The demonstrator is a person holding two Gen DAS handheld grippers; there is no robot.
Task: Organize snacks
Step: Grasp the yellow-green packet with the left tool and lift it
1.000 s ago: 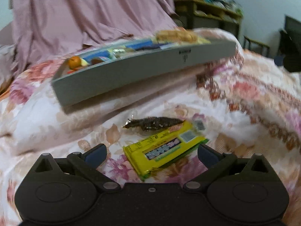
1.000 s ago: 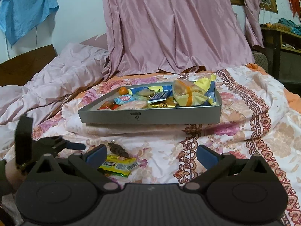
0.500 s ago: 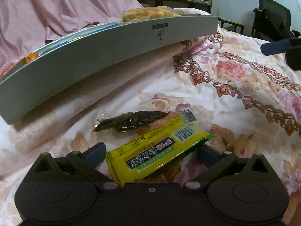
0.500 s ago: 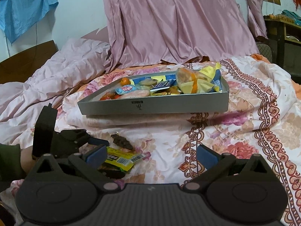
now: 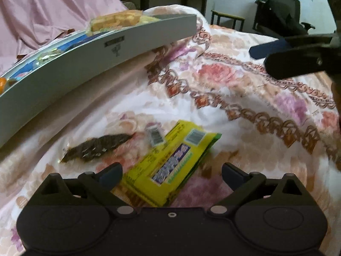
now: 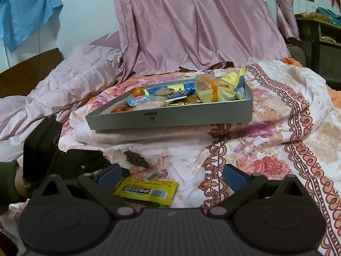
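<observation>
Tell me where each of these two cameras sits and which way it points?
Left wrist: sits on the left gripper, low over the floral quilt, facing the yellow snack packet between its open fingers; the right gripper shows at the upper right.
Right wrist: sits on the right gripper, higher, facing the grey tray and pink curtain; the left gripper and a hand show at the left.
Shared: packet, dark wrapped snack, tray.

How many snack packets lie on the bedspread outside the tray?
2: a yellow packet between the left claw's open fingers, and a dark packet just beyond it, toward the tray.
</observation>
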